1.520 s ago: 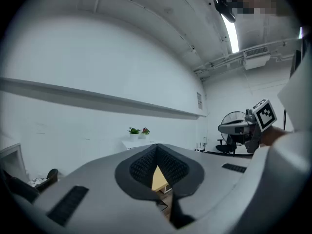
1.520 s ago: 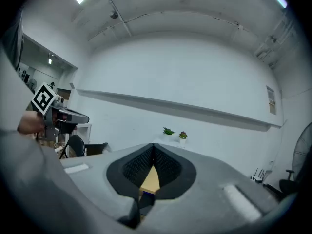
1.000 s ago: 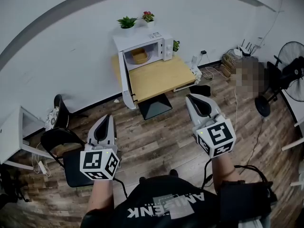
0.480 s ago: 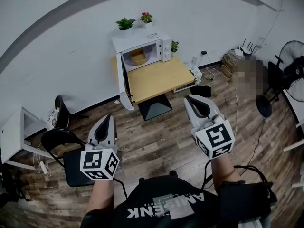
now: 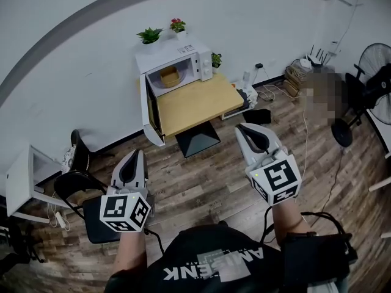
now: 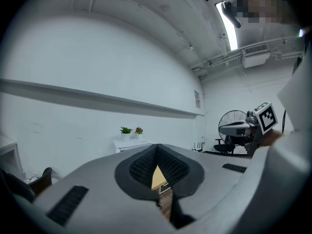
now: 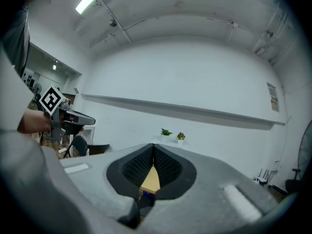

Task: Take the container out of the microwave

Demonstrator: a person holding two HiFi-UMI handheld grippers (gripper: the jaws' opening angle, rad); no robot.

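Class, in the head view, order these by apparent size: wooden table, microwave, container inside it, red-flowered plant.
1. wooden table
2. microwave
3. container and red-flowered plant: too alike to rank.

Grey left gripper (image 5: pixel 138 154), black shirt (image 5: pixel 235 249)

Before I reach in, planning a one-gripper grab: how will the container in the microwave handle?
The container looks small and open-topped, so probably light. Low and wide, it likely slides rather than tips. Stiffness can't be judged from here.
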